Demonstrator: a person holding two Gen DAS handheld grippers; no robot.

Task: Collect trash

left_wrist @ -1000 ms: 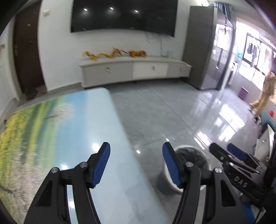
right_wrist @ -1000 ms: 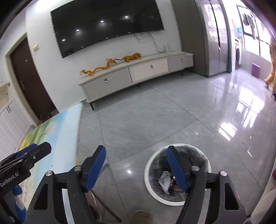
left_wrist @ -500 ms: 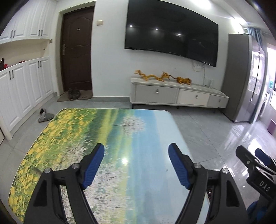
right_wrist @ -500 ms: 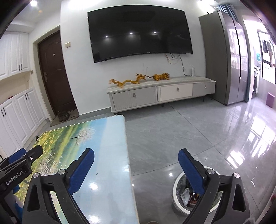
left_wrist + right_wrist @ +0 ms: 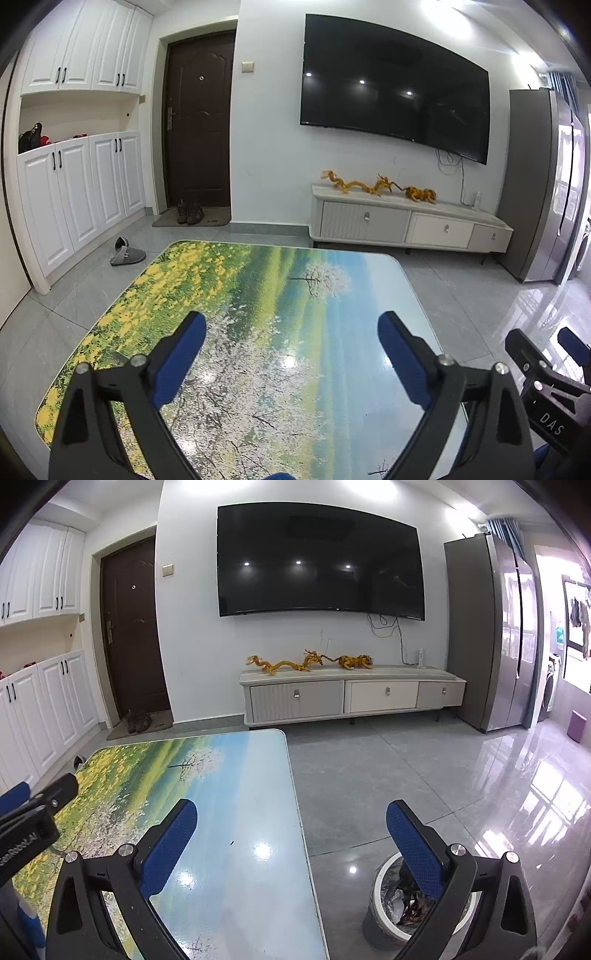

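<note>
Left wrist view has swung from bin (image 5: 384, 904) to table (image 5: 258, 295); both grippers' fingers (image 5: 184, 347) stay apart.

The right gripper (image 5: 291, 825) is being held wide apart, nothing between its blue pads, above the table (image 5: 236, 805) edge. Crumpled trash (image 5: 400, 901) is lying in the bin (image 5: 376, 915) on the floor beside the table.
</note>
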